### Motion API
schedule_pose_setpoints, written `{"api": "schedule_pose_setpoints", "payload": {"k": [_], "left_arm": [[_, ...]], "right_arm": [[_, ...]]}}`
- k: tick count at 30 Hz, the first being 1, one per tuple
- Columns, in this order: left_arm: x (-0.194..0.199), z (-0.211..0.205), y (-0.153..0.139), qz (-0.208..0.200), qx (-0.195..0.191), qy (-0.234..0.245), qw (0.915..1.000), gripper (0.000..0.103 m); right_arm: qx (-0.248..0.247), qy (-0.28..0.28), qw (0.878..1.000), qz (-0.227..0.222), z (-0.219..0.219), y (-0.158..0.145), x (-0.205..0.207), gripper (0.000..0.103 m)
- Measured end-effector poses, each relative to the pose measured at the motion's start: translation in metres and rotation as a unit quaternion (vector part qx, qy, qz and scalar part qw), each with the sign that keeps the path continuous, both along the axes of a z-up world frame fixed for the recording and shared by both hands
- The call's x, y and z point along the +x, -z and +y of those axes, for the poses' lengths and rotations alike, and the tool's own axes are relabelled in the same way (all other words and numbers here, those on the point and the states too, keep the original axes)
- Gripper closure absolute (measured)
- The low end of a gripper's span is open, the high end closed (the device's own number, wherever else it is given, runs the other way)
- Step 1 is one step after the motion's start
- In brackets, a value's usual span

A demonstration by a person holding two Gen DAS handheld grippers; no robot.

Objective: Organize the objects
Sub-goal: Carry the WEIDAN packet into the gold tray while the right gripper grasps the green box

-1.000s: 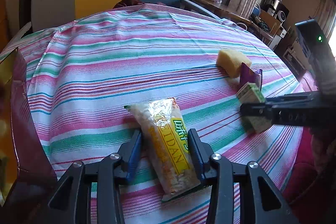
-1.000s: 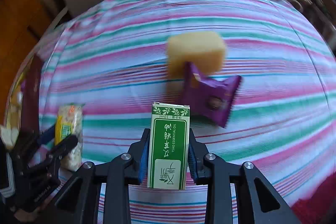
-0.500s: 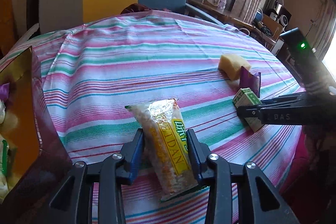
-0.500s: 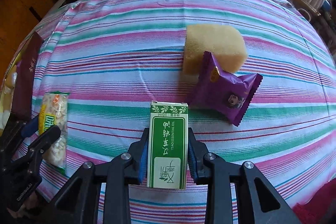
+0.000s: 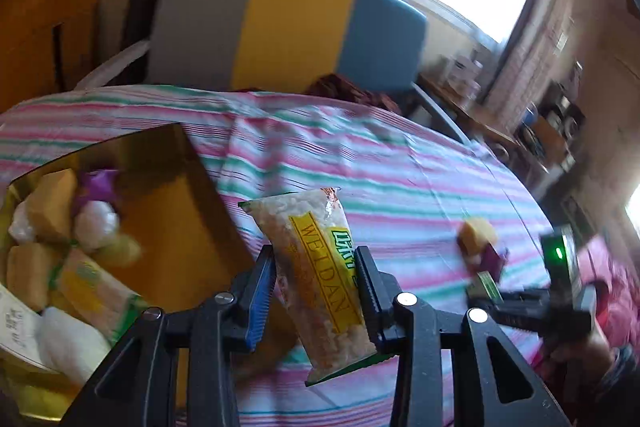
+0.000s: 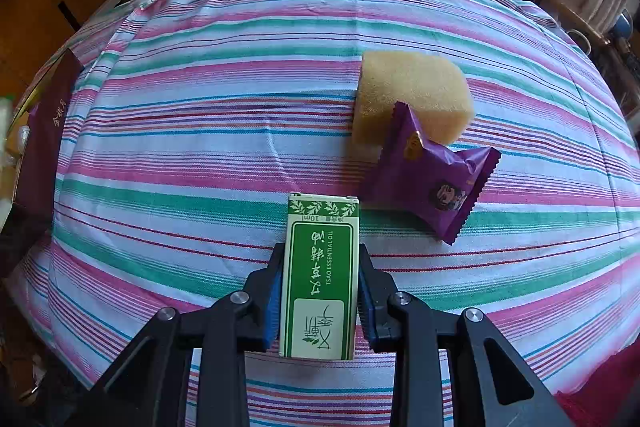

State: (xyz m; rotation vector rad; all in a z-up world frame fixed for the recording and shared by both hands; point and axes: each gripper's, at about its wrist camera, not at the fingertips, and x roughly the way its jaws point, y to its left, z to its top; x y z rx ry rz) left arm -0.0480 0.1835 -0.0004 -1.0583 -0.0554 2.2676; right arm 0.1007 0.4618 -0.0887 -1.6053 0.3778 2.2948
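right wrist: sponge (image 6: pixel 412 99), purple packet (image 6: pixel 436 175), striped tablecloth (image 6: pixel 200 147)

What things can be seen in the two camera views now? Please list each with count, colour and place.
snack packet: 1, clear and yellow, in left gripper, lifted beside box
essential oil carton: 1, green and white, in right gripper
sponge: 1, yellow, on tablecloth
candy wrapper: 1, purple, in front of sponge
gift box: 1, gold inside, table's left edge, holding snacks
tablecloth: 1, striped
chair: 1, grey, yellow, blue, behind table
left gripper: 1, black, shut
right gripper: 1, black, shut
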Motion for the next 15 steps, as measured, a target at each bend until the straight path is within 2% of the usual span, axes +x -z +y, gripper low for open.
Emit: {"api": "schedule_pose_setpoints", "payload": {"k": [6,15], "left_arm": [[-0.055,-0.047,0.007,-0.025,0.001,-0.083,0.9962,0.064],[-0.109,-0.057,0.033,-0.061,-0.025,-0.123,0.9902,0.064]], "right_arm": [[0.002,-0.001,1.000,-0.001,-0.001,0.000,-0.002,0.071],[0.006,-0.004,1.000,-0.002,0.000,0.001,-0.007,0.071]]}}
